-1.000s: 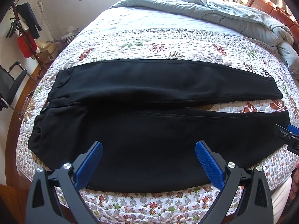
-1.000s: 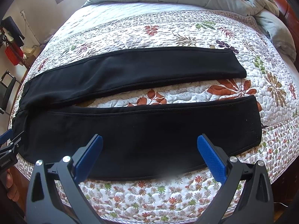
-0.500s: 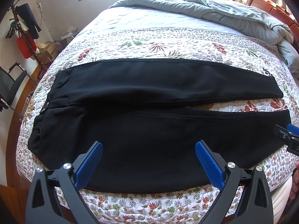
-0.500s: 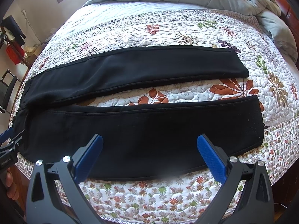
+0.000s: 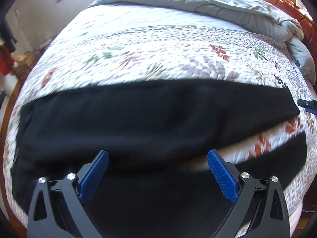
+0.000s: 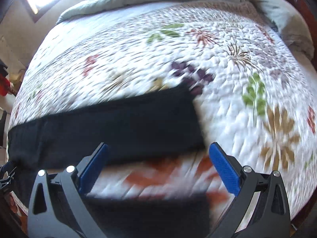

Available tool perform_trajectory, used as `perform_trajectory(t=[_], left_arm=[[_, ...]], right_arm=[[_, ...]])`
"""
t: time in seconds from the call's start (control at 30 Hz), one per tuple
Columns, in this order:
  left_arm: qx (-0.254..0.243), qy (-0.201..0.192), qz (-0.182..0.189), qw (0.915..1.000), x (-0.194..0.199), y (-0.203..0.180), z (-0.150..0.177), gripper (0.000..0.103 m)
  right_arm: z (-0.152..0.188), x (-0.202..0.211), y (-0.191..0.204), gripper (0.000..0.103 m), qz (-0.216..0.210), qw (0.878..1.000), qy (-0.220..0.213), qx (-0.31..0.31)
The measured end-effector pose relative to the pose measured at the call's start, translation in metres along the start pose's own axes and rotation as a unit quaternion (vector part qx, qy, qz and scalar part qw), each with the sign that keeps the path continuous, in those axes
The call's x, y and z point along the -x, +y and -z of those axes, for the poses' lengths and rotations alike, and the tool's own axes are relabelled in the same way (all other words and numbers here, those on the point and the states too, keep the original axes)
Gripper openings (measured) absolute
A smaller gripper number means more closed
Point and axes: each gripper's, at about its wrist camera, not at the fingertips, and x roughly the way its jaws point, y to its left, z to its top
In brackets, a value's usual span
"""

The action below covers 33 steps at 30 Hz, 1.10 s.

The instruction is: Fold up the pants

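Black pants point(image 5: 138, 123) lie spread flat across the floral quilt, waist at the left, two legs running right. The far leg point(image 6: 111, 127) ends in a cuff near the middle of the right wrist view; the near leg point(image 6: 146, 216) lies at the bottom. My left gripper point(image 5: 158, 170) is open and empty above the upper thigh area, close to the cloth. My right gripper point(image 6: 158, 164) is open and empty, hovering over the gap between the legs, by the far leg's cuff. Its tip shows at the right edge of the left wrist view point(image 5: 309, 107).
The floral quilt point(image 5: 158, 55) covers the bed. A grey-green duvet point(image 5: 218, 2) is bunched at the far end, by the wooden headboard point(image 5: 297, 10). The bed's left wooden edge point(image 5: 8, 107) and clutter on the floor lie to the left.
Both grippers have moved forward and down over the pants, from the near leg toward the far leg. The right one has swung toward the far cuff. Both stay open; the frames are motion-blurred.
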Motion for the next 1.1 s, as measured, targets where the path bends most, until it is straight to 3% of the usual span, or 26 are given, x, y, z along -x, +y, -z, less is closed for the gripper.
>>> perform_trajectory(t=[0.17, 0.27, 0.33, 0.4, 0.43, 0.47, 0.5, 0.53, 0.67, 0.77, 0.87, 1.0, 1.1], left_arm=[[-0.029, 0.007, 0.049, 0.9984, -0.03, -0.015, -0.045, 0.099], [-0.043, 0.013, 0.058, 0.9973, -0.047, -0.022, -0.063, 0.099], [-0.051, 0.021, 0.071, 0.9959, -0.056, -0.024, -0.072, 0.099], [-0.062, 0.028, 0.082, 0.9943, -0.064, -0.026, -0.08, 0.099], [-0.068, 0.029, 0.08, 0.994, -0.069, -0.029, -0.085, 0.099], [-0.077, 0.03, 0.078, 0.9935, -0.071, -0.031, -0.087, 0.099], [-0.093, 0.03, 0.076, 0.9923, -0.075, -0.034, -0.091, 0.099], [-0.109, 0.029, 0.075, 0.9908, -0.079, -0.037, -0.094, 0.099], [-0.168, 0.043, 0.088, 0.9808, -0.097, -0.047, -0.106, 0.099], [-0.225, 0.049, 0.114, 0.9664, -0.107, -0.059, -0.114, 0.099], [-0.283, 0.064, 0.147, 0.9456, -0.117, -0.072, -0.118, 0.099], [-0.314, 0.096, 0.197, 0.9239, -0.126, -0.082, -0.12, 0.099], [-0.324, 0.112, 0.213, 0.915, -0.131, -0.085, -0.119, 0.099]], right_arm=[[-0.047, -0.054, -0.038, 0.1, -0.015, 0.998, 0.057, -0.004], [-0.053, -0.077, -0.046, 0.101, -0.033, 0.996, 0.08, 0.003], [-0.053, -0.078, -0.043, 0.099, -0.041, 0.996, 0.072, 0.022], [-0.05, -0.072, -0.039, 0.075, -0.07, 0.995, 0.06, 0.042], [-0.048, -0.07, -0.036, 0.048, -0.075, 0.994, 0.055, 0.056], [-0.046, -0.068, -0.034, 0.03, -0.084, 0.992, 0.058, 0.068], [-0.045, -0.065, -0.034, 0.023, -0.092, 0.991, 0.059, 0.072], [-0.043, -0.061, -0.034, 0.008, -0.087, 0.991, 0.053, 0.082], [-0.041, -0.031, -0.04, 0.007, -0.123, 0.987, 0.019, 0.103], [-0.04, 0.001, -0.043, 0.006, -0.159, 0.98, -0.027, 0.114], [-0.044, 0.027, -0.039, 0.006, -0.179, 0.974, -0.057, 0.13], [-0.042, 0.052, -0.034, 0.006, -0.193, 0.967, -0.088, 0.145], [-0.042, 0.066, -0.032, 0.006, -0.205, 0.961, -0.109, 0.149]])
